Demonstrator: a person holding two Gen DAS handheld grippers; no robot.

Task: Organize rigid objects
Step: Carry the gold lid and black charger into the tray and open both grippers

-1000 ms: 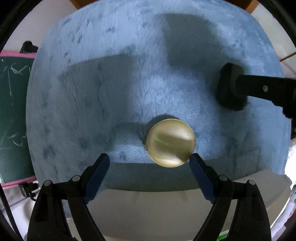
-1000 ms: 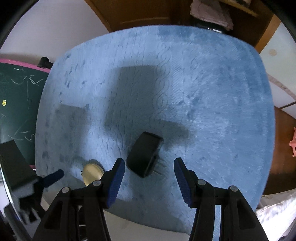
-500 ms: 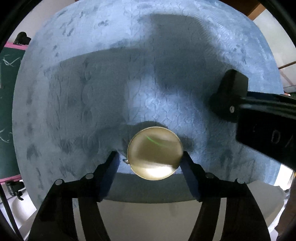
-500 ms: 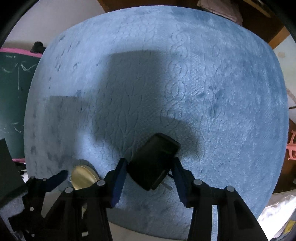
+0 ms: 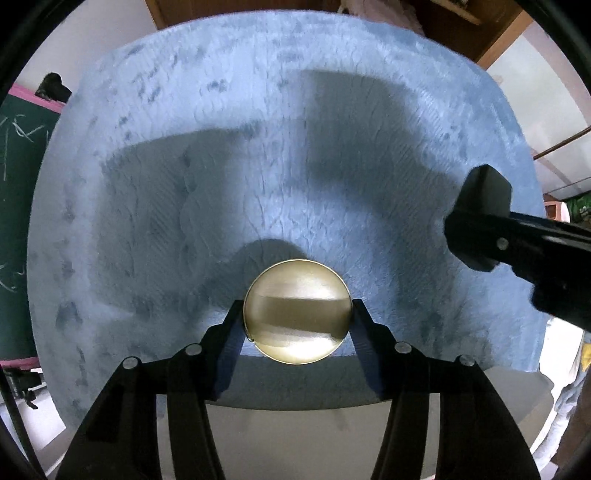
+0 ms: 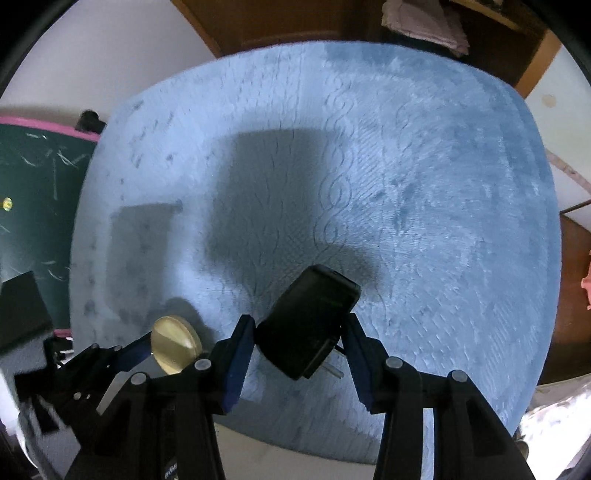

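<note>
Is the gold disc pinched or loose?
Pinched: the left hand-held gripper has just closed, its blue pads against both edges of the gold disc.

blue rug [image 6: 424, 184] | pale floor [image 6: 92, 66] | perhaps wooden cupboard [image 6: 295, 22]

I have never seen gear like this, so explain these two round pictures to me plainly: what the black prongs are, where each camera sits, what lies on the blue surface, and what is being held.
No robot here: a person holds a two-finger clamp in each hand, with a fisheye camera on each looking along its fingers. The left camera shows the left gripper, whose jaws have just been closing, pinching a round brass-coloured tin. The right camera shows the right gripper clamped on a black plug adapter; its metal prongs stick out below. Both hang over a blue plush blanket. A green chalkboard stands at the left.
</note>
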